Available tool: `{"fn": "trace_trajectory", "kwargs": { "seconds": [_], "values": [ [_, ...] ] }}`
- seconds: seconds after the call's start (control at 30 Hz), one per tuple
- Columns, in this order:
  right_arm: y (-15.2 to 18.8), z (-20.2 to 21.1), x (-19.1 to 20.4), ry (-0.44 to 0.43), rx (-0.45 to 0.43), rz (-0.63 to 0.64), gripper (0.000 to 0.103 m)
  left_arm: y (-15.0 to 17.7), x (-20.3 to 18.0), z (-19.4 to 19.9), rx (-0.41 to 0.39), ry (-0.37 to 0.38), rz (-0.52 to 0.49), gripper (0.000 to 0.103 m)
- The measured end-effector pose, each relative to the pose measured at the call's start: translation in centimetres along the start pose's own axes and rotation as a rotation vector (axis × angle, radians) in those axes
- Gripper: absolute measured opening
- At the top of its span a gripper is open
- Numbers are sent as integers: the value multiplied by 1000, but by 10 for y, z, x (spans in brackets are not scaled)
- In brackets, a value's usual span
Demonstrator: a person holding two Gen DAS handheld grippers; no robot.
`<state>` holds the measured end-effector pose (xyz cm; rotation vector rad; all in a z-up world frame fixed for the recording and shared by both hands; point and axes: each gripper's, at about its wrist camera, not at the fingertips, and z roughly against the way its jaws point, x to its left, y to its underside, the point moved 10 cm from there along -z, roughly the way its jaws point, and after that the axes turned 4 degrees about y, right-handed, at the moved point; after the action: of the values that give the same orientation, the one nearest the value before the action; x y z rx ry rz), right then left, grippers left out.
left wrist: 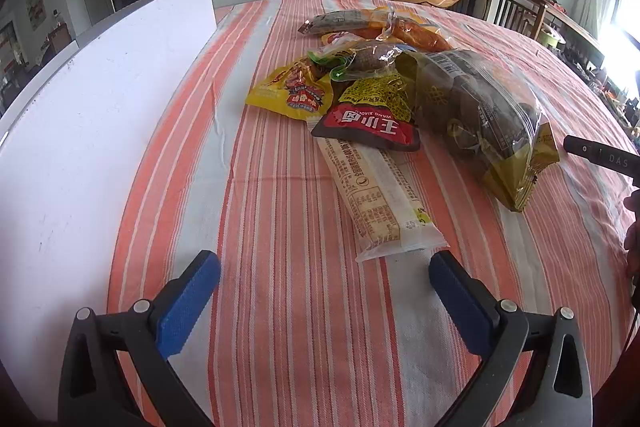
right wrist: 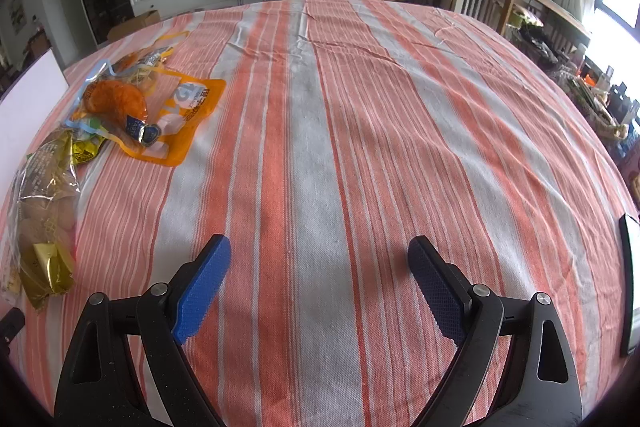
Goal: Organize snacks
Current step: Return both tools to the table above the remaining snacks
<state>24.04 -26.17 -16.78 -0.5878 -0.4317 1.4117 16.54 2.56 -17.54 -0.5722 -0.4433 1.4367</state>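
Bench (left wrist: 280, 307): covered by an orange-and-white striped cloth.
White board (left wrist: 100, 99): upright along the bench's left side.
Snack pile (left wrist: 384, 95): mid-bench, packets overlapping.
Clear bag of dark round pieces, gold ends (left wrist: 480, 123): right edge of the pile.
Long pale packet (left wrist: 376, 203): nearest the left gripper, its far end under the red-and-black packet (left wrist: 368, 129).
Yellow packet (left wrist: 292, 95): left side of the pile.
Orange pouch (right wrist: 176, 115): far side.
Left gripper (left wrist: 324, 275): fingers wide, empty, just short of the long pale packet.
Right gripper (right wrist: 320, 271): fingers wide, empty, over bare cloth, right of the pile
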Motion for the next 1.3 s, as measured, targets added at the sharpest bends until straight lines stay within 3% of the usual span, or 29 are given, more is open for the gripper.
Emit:
{"fn": "trace_trajectory", "kwargs": {
  "seconds": [1.3],
  "values": [
    [-2,-4,-3,3,10,-14,97,-4,-1,-4,0,2,-3,103]
  ]
}}
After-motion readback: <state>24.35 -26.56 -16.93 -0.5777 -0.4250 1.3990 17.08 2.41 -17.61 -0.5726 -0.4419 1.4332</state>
